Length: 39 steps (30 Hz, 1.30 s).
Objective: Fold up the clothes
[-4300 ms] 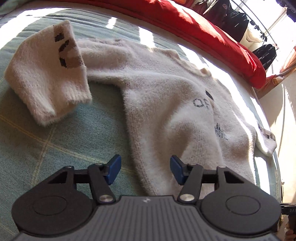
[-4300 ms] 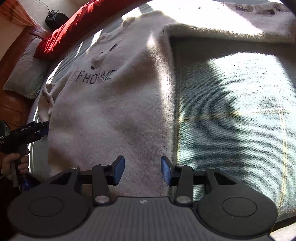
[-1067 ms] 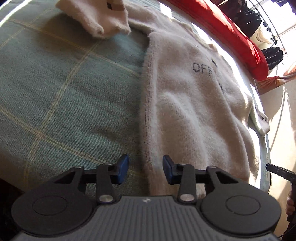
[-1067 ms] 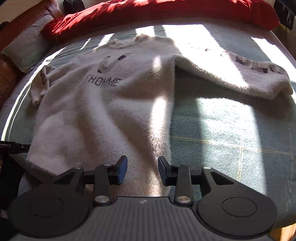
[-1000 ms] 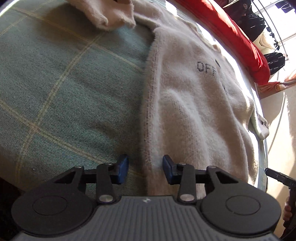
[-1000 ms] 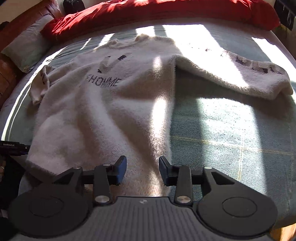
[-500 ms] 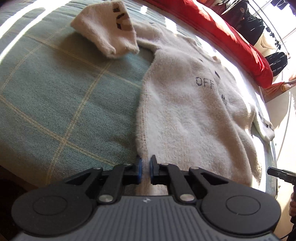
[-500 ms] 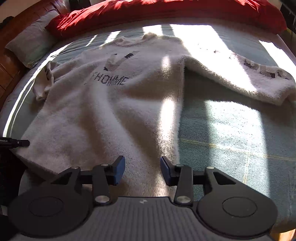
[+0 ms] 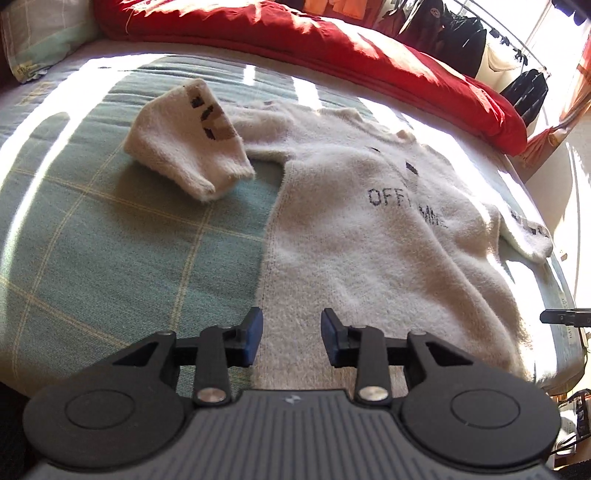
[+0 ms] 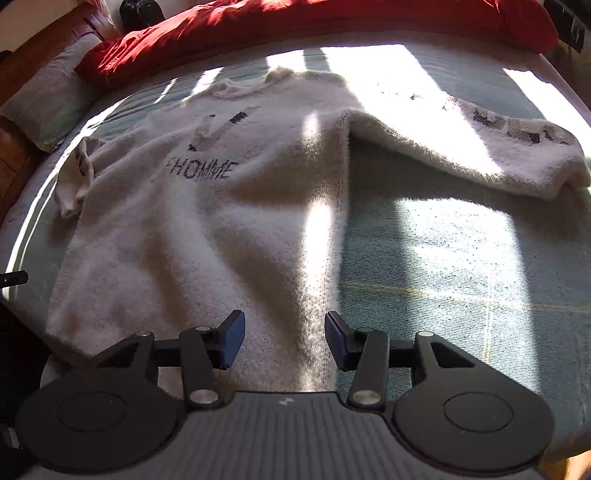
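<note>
Bedspread [image 9: 110, 258] is seen beneath a cream sweater [image 9: 369, 251], spread flat ahead of both tools; no body fold is visible, one sleeve [image 9: 188, 147] doubled. Left gripper [image 9: 291, 336] and right gripper [image 10: 284, 339] are held spread, empty, over the hem.

A green checked bedcover [image 9: 110, 258] fills the lower left. A red duvet [image 9: 332, 44] crosses the top, with dark hanging clothes [image 9: 454, 33] at upper right.
</note>
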Tool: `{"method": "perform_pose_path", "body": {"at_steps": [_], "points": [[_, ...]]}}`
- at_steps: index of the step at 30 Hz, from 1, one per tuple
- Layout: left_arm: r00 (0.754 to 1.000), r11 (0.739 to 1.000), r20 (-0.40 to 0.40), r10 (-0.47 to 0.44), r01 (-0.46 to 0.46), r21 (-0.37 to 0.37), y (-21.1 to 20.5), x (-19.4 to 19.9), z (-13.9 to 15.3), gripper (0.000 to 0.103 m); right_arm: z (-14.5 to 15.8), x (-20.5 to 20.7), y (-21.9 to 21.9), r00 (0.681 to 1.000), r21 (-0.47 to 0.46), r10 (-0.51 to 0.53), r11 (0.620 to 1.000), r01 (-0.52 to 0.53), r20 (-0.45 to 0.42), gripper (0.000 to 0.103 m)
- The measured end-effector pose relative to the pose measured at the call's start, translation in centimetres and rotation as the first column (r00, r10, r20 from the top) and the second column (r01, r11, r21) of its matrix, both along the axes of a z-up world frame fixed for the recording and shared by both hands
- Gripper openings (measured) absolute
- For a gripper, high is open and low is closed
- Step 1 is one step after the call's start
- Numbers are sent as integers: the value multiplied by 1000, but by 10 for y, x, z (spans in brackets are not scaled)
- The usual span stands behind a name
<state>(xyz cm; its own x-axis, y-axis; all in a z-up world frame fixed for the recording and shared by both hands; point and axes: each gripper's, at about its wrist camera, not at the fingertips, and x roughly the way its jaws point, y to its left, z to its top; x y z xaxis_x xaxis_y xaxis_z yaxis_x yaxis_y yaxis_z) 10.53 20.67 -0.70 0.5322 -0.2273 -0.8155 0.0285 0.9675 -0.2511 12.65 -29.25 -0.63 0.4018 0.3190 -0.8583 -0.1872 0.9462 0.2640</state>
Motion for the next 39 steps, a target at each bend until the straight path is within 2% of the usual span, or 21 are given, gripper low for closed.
{"method": "perform_pose_path", "body": {"at_steps": [4,8,11,14,19,25,28,32,39], "points": [[999,998,23,-46,45,38,-14,13,3,38,0,5,-15,999,68,-52,996,52,-2,58],[998,998,35,-56,56,-8,-17,28,6,50,-5,14,-32,994,122,-104,987,106,-21,58],[998,998,46,-51,53,-32,-18,42,7,56,-10,24,-45,989,162,-142,976,145,-27,58],[999,996,41,-17,20,-89,-14,65,4,59,-15,38,-55,985,216,-171,961,174,-33,58],[998,976,-18,62,-65,-208,1,119,-16,65,-27,81,-73,972,332,-230,915,232,-45,66],[982,927,-125,144,-178,-329,19,192,-51,68,-60,148,-84,955,458,-269,839,296,-125,70],[980,923,-136,145,-184,-338,18,208,-64,68,-83,176,-80,949,505,-266,803,317,-172,70],[981,918,-139,138,-179,-354,15,228,-78,68,-105,202,-71,949,534,-254,784,316,-188,71],[982,908,-142,125,-171,-382,11,261,-103,75,-120,231,-58,951,634,-275,712,301,-143,70]]}}
